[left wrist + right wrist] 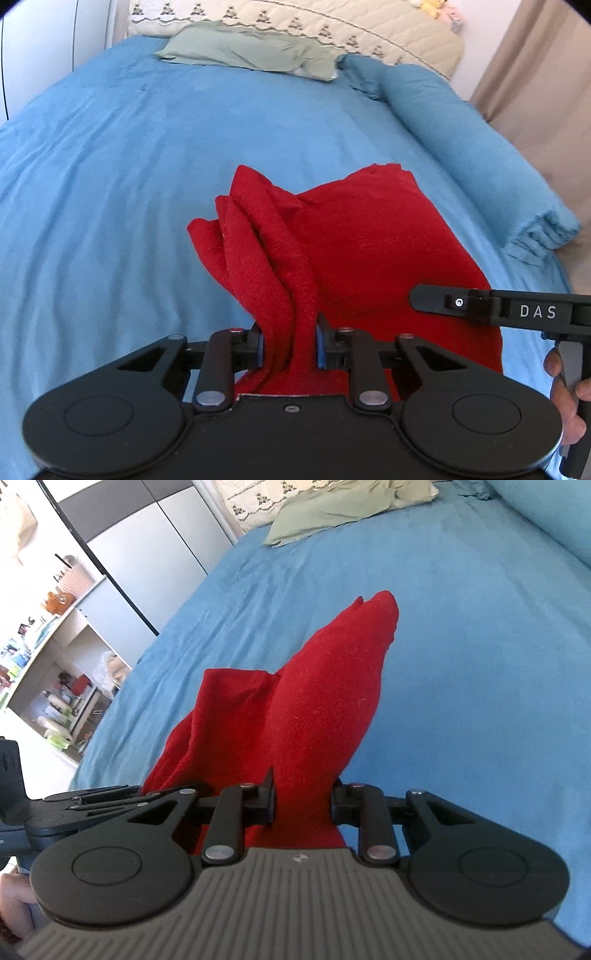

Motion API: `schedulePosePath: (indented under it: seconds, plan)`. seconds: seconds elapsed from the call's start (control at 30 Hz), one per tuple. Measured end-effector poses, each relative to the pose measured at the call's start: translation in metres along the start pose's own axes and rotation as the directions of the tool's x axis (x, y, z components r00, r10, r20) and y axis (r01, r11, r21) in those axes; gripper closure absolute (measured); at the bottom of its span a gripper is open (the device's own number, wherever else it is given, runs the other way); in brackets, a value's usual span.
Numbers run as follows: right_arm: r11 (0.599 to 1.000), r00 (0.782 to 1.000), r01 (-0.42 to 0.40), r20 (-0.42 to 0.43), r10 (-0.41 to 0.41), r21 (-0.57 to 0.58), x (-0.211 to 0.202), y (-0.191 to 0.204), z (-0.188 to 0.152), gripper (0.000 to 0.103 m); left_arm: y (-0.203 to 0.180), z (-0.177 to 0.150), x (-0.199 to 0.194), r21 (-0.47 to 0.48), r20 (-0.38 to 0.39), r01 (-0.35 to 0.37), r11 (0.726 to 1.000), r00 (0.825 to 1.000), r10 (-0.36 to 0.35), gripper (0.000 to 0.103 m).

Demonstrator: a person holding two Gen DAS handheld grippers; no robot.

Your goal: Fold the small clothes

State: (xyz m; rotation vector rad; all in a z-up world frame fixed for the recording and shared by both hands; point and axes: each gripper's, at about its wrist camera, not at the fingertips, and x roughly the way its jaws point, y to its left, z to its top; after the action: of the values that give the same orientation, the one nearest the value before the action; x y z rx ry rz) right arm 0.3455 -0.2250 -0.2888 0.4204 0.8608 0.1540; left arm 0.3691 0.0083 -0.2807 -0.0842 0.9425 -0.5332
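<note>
Cloth: red cloth (pixel 354 251) runs away from both grippers, over the blue bed (pixel 110 184).
Left gripper (pixel 290 347): pinching the cloth.
Right gripper (pixel 303 805): pinching it too.

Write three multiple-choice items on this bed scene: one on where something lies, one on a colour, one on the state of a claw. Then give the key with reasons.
1. Where does the pale green pillow lie?
A. At the head of the bed, beyond the garment
B. On the floor
C. Under the garment

2. What colour is the fuzzy knit garment held over the bed?
A. Yellow
B. Red
C. White

3. What is the state of the left claw?
A. Wide open, holding nothing
B. Out of view
C. Shut on bunched fabric

Key:
1 A: the pale green pillow rests at the far end of the blue bedspread, against the cream quilted headboard.
2 B: the fuzzy knit garment is plainly red in both views.
3 C: the left claw has gathered folds pinched between its blue pads; the right claw grips the same garment.
</note>
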Motion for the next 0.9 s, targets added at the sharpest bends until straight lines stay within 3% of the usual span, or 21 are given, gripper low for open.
schedulePosePath:
  seconds: [0.2,0.3,0.4,0.53,0.63,0.77,0.9]
  plan:
    - [0.999,0.998,0.046,-0.038,-0.045,0.014,-0.055,-0.034,-0.044,0.063,-0.045,-0.048,0.007,-0.013,-0.078,0.029,0.999,0.997,-0.03,0.077]
    - [0.997,0.994,0.075,-0.081,-0.075,0.007,-0.054,-0.057,-0.074,0.063,-0.058,-0.076,0.029,-0.014,-0.131,0.016,1.0,0.991,-0.018,0.077]
    - [0.995,0.989,0.104,-0.104,-0.104,-0.004,-0.042,-0.079,-0.101,0.062,-0.059,-0.095,0.042,-0.02,-0.138,-0.03,0.999,0.99,0.027,0.072]
    - [0.99,0.984,0.141,-0.111,-0.139,0.015,-0.038,-0.091,-0.11,0.043,-0.058,-0.097,0.036,-0.009,-0.111,-0.067,0.998,0.992,0.066,0.047]
    - [0.986,0.982,0.166,-0.091,-0.165,0.008,-0.054,-0.084,-0.106,0.033,-0.064,-0.095,0.009,0.065,-0.074,-0.127,0.99,0.989,0.131,0.046]
    - [0.98,0.983,0.181,0.008,-0.181,-0.077,-0.093,-0.059,-0.105,0.017,-0.081,-0.09,-0.03,0.132,-0.015,-0.057,0.99,0.998,0.059,0.032]
    - [0.986,0.994,0.107,0.004,-0.108,-0.128,-0.109,-0.044,-0.11,0.015,-0.092,-0.092,-0.028,0.189,-0.047,0.033,0.981,0.999,-0.024,0.031]
